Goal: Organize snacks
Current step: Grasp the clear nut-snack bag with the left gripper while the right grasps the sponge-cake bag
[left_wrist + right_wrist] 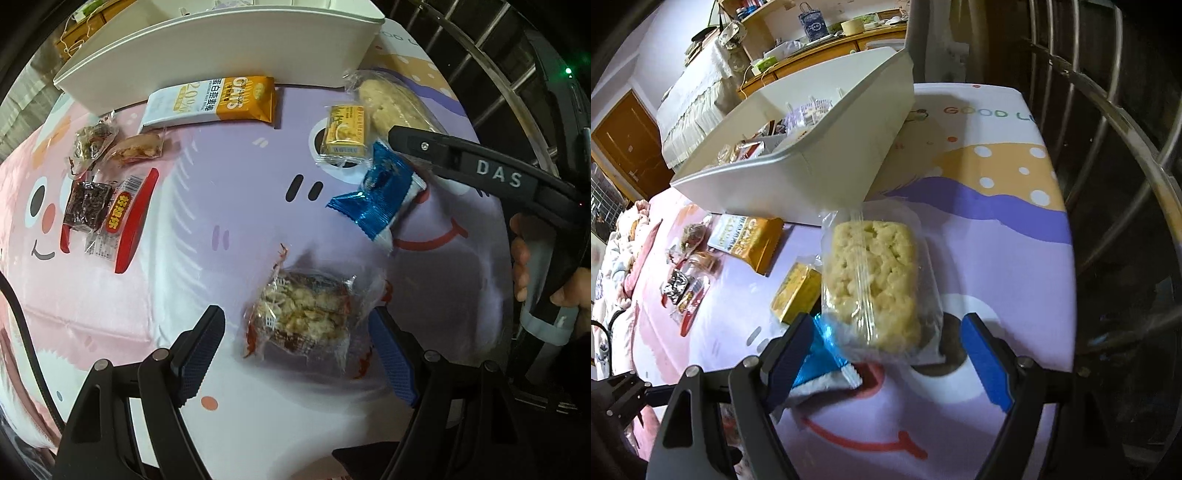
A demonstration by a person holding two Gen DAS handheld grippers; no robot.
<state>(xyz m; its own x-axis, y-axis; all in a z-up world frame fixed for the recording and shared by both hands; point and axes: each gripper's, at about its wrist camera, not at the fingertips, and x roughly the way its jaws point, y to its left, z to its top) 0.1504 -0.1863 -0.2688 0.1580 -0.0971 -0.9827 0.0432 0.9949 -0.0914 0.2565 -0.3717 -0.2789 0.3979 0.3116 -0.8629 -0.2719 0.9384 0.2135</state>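
Note:
My left gripper points down at the cartoon tablecloth, open. A clear-wrapped puffed-grain bar lies between its pads, untouched. My right gripper is open too, straddling the near end of a pale yellow crisp cake in a clear bag; its pads stand off the bag. A blue foil packet lies under its left finger. In the left wrist view one right finger reaches over the blue packet toward the cake bag. The white bin behind holds several snacks.
On the cloth lie a small yellow pack, an orange-and-white oat bar, a red-edged packet, a dark bar and two small clear packs. The white bin's wall is at the back. Metal railing borders the right edge.

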